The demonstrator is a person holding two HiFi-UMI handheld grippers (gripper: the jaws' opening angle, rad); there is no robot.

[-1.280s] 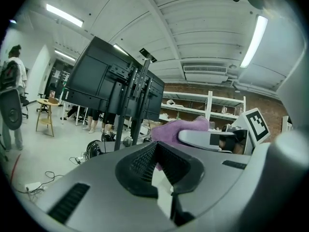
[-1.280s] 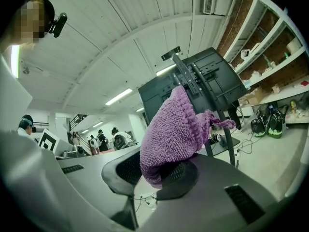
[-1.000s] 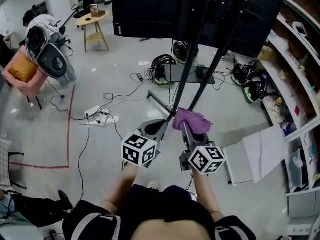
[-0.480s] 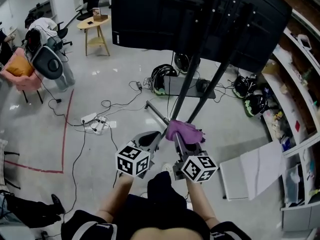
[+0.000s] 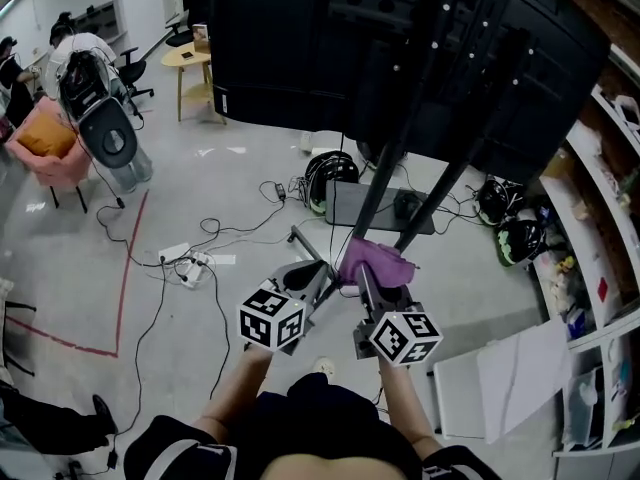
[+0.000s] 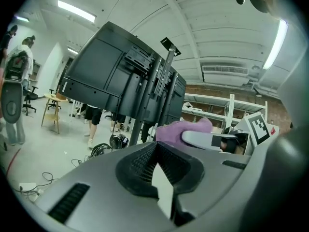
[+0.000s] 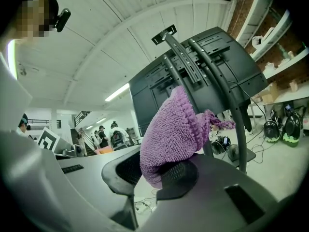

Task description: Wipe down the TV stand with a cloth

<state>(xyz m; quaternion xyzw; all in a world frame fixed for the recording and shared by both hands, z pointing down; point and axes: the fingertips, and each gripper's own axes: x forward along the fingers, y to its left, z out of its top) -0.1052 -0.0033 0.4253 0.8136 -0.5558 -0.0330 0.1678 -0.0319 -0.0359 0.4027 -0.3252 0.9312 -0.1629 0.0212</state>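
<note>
The TV stand has two slanted black poles point(image 5: 385, 168) that carry a large black screen point(image 5: 300, 48), seen from behind, over a dark base plate point(image 5: 370, 208) on the floor. My right gripper point(image 5: 368, 273) is shut on a purple cloth point(image 5: 375, 263), which sits just in front of the poles' lower ends. In the right gripper view the cloth point(image 7: 174, 129) bunches up over the jaws point(image 7: 154, 173), with the stand point(image 7: 227, 95) behind it. My left gripper point(image 5: 318, 268) is beside it on the left, shut with nothing in it. The left gripper view shows the stand point(image 6: 154, 95) and the cloth point(image 6: 181, 129).
Cables and a power strip point(image 5: 185, 258) lie on the floor at left, beside a red tape line point(image 5: 120, 278). Helmets point(image 5: 325, 173) rest near the base. Shelves point(image 5: 600, 268) line the right wall above a white board point(image 5: 510, 368). A wooden side table point(image 5: 195, 63) and chairs stand far left.
Both grippers and the view have moved closer to the stand; the poles and screen loom larger. The cloth stays in the right gripper.
</note>
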